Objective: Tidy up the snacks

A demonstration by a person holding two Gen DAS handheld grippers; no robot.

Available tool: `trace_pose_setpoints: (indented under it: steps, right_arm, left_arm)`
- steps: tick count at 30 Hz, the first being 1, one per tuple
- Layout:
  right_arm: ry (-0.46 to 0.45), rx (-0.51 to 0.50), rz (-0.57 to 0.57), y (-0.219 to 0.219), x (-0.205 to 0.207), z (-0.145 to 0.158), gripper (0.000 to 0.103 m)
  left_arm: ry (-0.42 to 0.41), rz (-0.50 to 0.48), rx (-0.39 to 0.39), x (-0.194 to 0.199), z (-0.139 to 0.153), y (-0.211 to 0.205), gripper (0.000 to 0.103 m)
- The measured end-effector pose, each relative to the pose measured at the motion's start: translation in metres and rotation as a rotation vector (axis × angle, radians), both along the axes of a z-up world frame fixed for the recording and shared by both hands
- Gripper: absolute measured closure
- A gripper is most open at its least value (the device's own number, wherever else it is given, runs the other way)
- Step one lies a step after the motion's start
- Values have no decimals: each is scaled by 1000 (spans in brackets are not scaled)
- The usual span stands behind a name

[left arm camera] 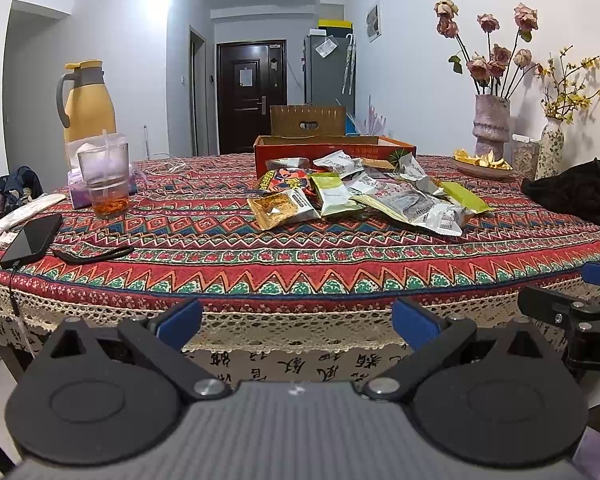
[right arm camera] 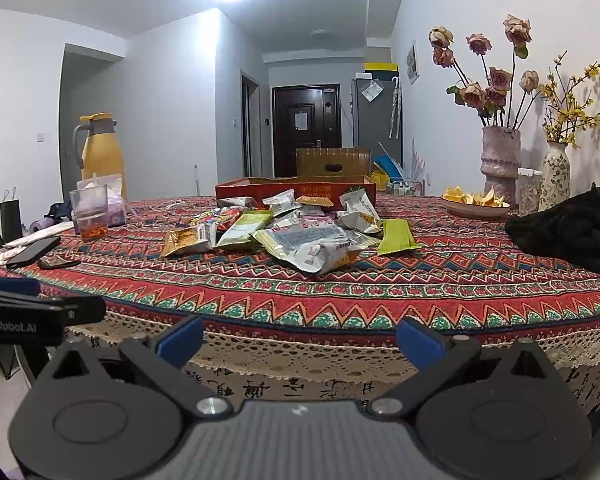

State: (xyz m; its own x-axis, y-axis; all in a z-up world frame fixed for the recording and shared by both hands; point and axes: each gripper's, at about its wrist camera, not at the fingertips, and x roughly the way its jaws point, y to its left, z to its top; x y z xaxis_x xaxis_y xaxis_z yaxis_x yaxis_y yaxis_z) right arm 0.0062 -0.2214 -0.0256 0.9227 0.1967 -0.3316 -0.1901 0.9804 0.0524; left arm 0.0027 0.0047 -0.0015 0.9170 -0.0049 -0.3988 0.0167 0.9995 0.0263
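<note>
Ahead of both claws, well beyond their fingertips and a little to the right of the left one's centre line, the pile of snack packets [left arm camera: 360,196] lay heaped on the patterned tablecloth [left arm camera: 260,256], touching nothing but the cloth and each other; seen from the right claw the same pile [right arm camera: 284,236] sat straight ahead and slightly left. Just behind the packets stood a shallow red cardboard box [left arm camera: 332,150], its inside hidden by its near wall. The left gripper [left arm camera: 296,320] was spread wide, its blue pads [left arm camera: 180,322] far apart, gripping nothing and hanging short of the table's lace edge. The right gripper [right arm camera: 300,338] was likewise wide apart and empty, level with the lace fringe. Each claw showed only partly in the other's view, at the frame edge. Far left of the left claw were a dark phone [left arm camera: 32,240], a clear cup [left arm camera: 105,178] with something orange at the bottom, and a yellow jug [left arm camera: 88,102]. Far right stood a pink vase of dried roses [left arm camera: 492,126], a dish of yellow pieces [left arm camera: 482,166] and a black bundle [left arm camera: 576,192] whose nature was hard to make out. Print on the packets was too small to read.
</note>
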Motion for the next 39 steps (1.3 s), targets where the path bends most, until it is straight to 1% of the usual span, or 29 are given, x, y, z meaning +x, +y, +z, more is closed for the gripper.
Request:
trace_pose_setpoints:
  steps: [7, 39]
  right_arm:
    - [6, 4, -2, -1, 0, 0, 0]
    - [15, 4, -3, -2, 2, -2, 0]
  left_arm:
    - [-8, 4, 12, -2, 1, -1, 0]
    - [-4, 3, 11, -1, 2, -1, 0]
